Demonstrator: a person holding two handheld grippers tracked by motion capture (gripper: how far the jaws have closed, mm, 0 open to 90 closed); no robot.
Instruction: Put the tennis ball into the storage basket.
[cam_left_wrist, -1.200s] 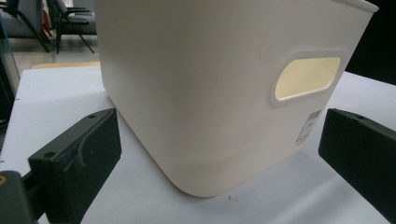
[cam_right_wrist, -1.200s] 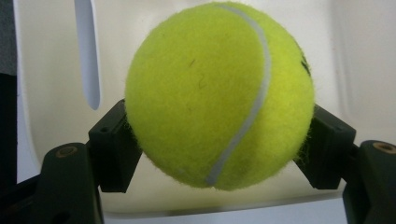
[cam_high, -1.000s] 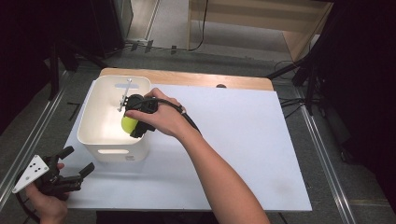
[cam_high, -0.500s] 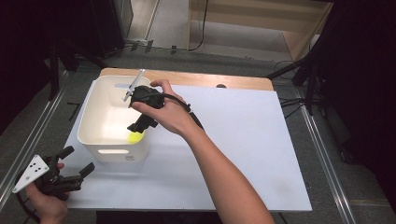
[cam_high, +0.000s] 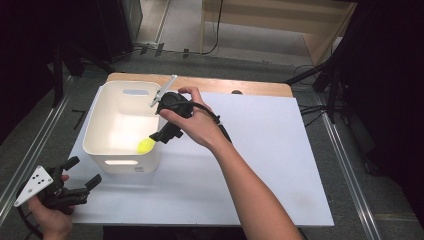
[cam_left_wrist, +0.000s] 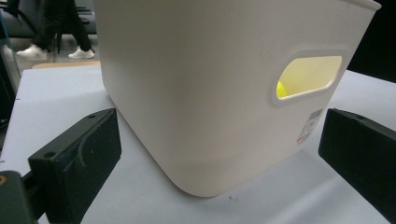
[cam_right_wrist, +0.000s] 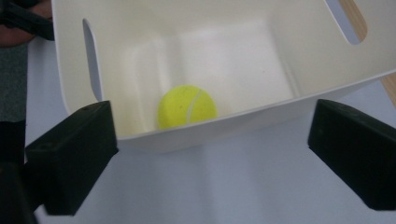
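Now the right hand-held gripper (cam_high: 159, 136) hangs over the near right edge of the white bin (cam_high: 97, 120), and its jaws, which have just been opening, stand wide with nothing between them. The tennis ball (cam_right_wrist: 187, 106) lies below and ahead of it, on the bin floor near that wall. I think the jaws could knock the rim when the hand pulls away. The left hand-held gripper (cam_high: 82, 175) waits wide beside the bin on the worktop (cam_high: 280, 165).

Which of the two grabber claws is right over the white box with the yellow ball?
The right gripper, held at the white box rim above the yellow ball. The left gripper waits off at the table's near corner.
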